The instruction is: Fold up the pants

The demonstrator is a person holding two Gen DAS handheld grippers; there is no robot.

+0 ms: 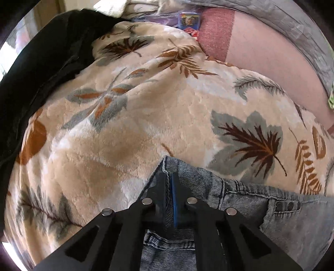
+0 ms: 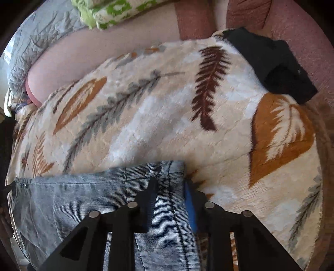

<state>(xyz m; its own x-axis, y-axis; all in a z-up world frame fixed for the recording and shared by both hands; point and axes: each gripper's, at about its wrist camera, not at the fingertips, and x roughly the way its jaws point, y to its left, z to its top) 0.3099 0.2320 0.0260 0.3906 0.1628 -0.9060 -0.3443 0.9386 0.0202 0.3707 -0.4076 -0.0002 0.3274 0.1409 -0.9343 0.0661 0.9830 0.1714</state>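
The pants [image 1: 240, 196] are faded grey-blue denim with dark stitched seams, a thick waistband and 2 dark metal rivets at the lower right of the left wrist view. They lie along the bottom edge of both frames on a cream fleece blanket [image 1: 146, 116] printed with grey, brown and orange leaves.

In the left wrist view, a black garment [image 1: 48, 62] is heaped at the upper left, overlapping the blanket's edge. A small colourful box [image 1: 189, 17] sits at the top centre, beside a pink sheet [image 1: 261, 52] that runs to the upper right, bordered by a grey quilt [image 1: 292, 27]. At bottom centre the left gripper [image 1: 169, 177] has its fingers [image 1: 161, 187] pressed together on a corner of the waistband, a thin ridge of denim standing between the black finger and the blue pad.

In the right wrist view, the grey quilt is at the upper left and a green and white patterned cloth [image 2: 117, 12] at the top. A black folded cloth [image 2: 271, 62] lies at the upper right on the blanket's far corner. At bottom centre the right gripper [image 2: 170, 183] straddles the other end of the waistband. Its fingers [image 2: 149, 200] stand narrowly apart, with a wide fold of denim filling the gap and the blue pad against the side seam, so the cloth is clamped.

No bins or boxes holding other things are visible.
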